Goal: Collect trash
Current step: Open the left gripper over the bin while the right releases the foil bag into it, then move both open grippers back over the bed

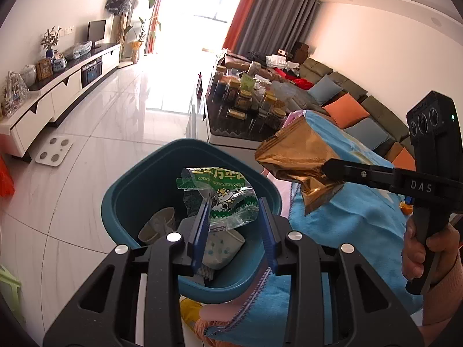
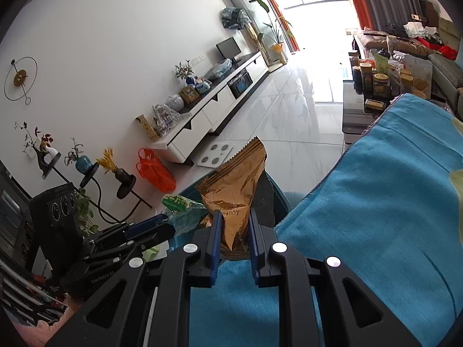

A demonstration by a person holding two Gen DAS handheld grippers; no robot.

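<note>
Left wrist view: your left gripper (image 1: 235, 225) pinches a green wrapper (image 1: 220, 193) above the teal bin (image 1: 139, 179), which already holds paper cups (image 1: 222, 248). Your right gripper (image 2: 234, 231) clamps a gold wrapper (image 2: 234, 190) near the rim. Both wrappers still need dropping in.

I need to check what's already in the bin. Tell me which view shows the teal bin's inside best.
The left wrist view: it looks down into the teal bin, showing crumpled paper cups under the green wrapper over its opening. The right wrist view shows only a sliver of rim behind the gold wrapper.
</note>
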